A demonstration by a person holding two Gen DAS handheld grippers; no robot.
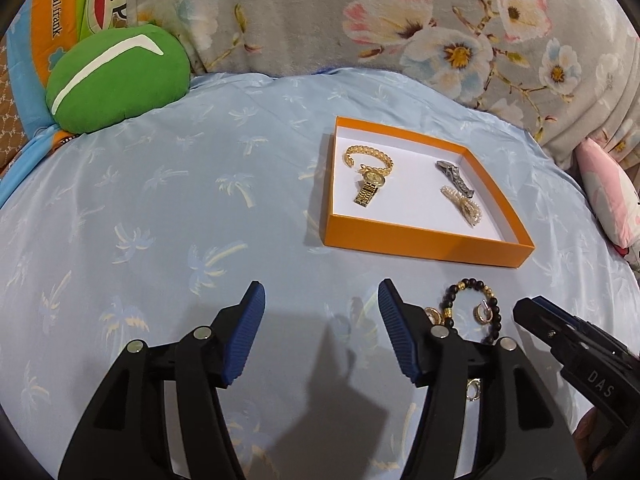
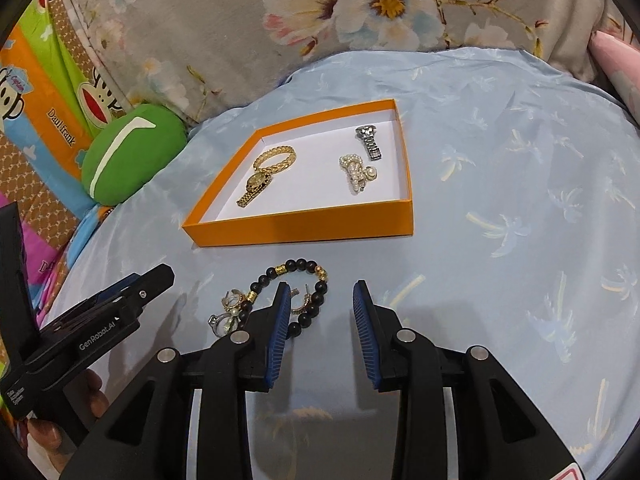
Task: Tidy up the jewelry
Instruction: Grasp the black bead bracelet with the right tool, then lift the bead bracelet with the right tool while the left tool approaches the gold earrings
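Bed (image 1: 160, 208): a soft blue sheet with palm trees covers it. It is the big flat place that carries everything, so the small shiny things do not roll away.

Pillow (image 2: 132, 156): green, at the far left edge of the bed, well apart from the work.

Box (image 2: 304, 224): orange with a white floor and no lid, so things can be dropped in from above. It sits in the middle of the bed, just past the loose jewelry.

Left tool (image 1: 322, 320): its two blue pads are wide apart and hold nothing. It hovers low over bare sheet, just left of the loose pile, maybe ready to help.

Right tool (image 2: 322, 312): its pads are apart too, and empty. Its left pad sits over the bead bracelet, so I think it wants that one next.

Bead bracelet (image 1: 472, 308): dark beads with some gold ones, lying on the sheet in front of the box, not put away yet.

Gold watch (image 1: 370, 186): in the box, on the left, touching the gold bracelet (image 1: 370, 158).

Silver watch (image 2: 369, 142): in the box, on the right, far corner.

Pearl clip (image 2: 358, 176): in the box, beside the silver watch.

Earrings and rings (image 2: 230, 310): tiny gold bits by the beads, on the sheet. They look hard to pinch.
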